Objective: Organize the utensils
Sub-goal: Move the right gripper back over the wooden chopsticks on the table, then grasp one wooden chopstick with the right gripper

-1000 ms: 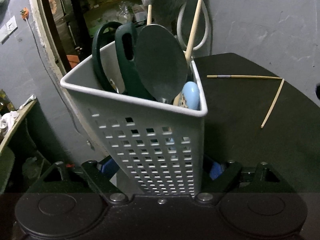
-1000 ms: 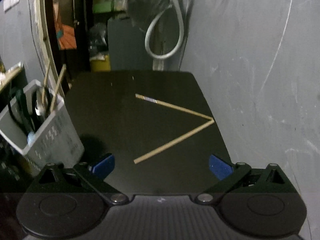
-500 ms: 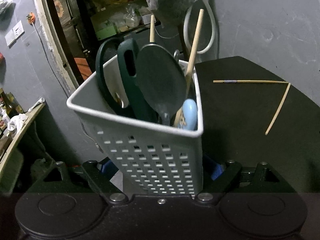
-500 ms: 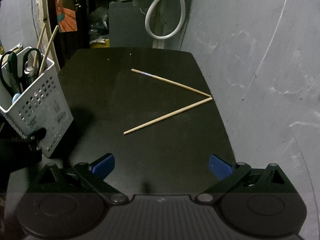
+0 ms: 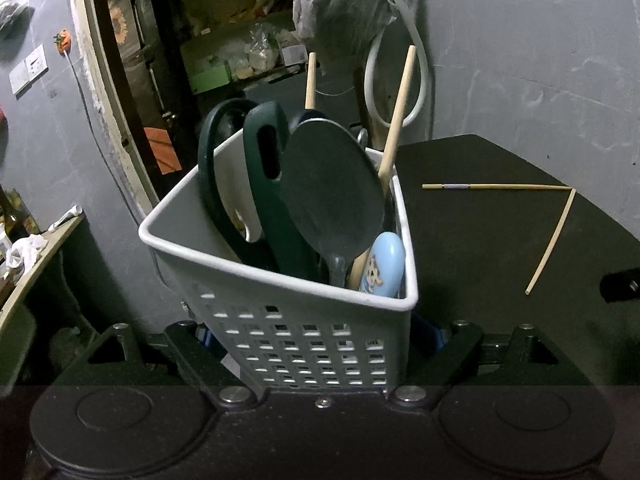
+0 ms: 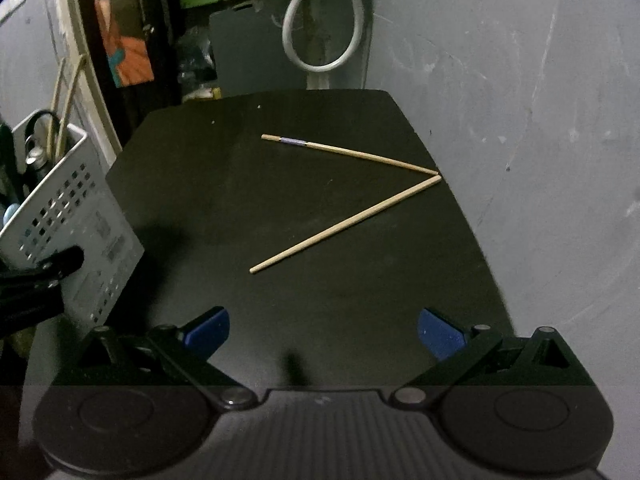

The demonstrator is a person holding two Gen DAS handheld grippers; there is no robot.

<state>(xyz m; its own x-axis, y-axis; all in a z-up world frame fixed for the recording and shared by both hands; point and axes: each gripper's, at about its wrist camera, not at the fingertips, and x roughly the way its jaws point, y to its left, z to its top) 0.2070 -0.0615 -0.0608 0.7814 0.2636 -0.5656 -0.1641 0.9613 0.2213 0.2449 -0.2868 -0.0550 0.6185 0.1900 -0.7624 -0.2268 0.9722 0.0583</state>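
White perforated plastic forms the utensil basket (image 5: 304,320), which sits at the left edge of the black desk (image 6: 320,312). My left gripper (image 5: 320,336) has its fingers closed on the basket's lower walls, one blue pad on each side. The fingers have just been closing further, with the basket between them. I judge this grip serves to steady the basket and keep it tilted with the mouth facing the work area, so that long items can be slid in without tipping it over.

Inside the basket, from left to right, stand green-handled scissors (image 5: 248,184), a dark ladle (image 5: 332,196) with its bowl upward, a light blue handle (image 5: 384,264) bearing a cartoon print, and two wooden chopsticks (image 5: 396,120) leaning against the far corner. Handles and bowls stand above the rim, which leaves them easy to reach.

Further right, two loose chopsticks (image 6: 344,224) lie flat on the desk in a V. Their far tips nearly touch near the right edge, well apart from the basket. These are the items not yet stored.

My right gripper (image 6: 324,332) hangs above the near part of the desk with its fingers spread wide and nothing between them. I judge the wide opening prepares a pickup of the nearer chopstick.
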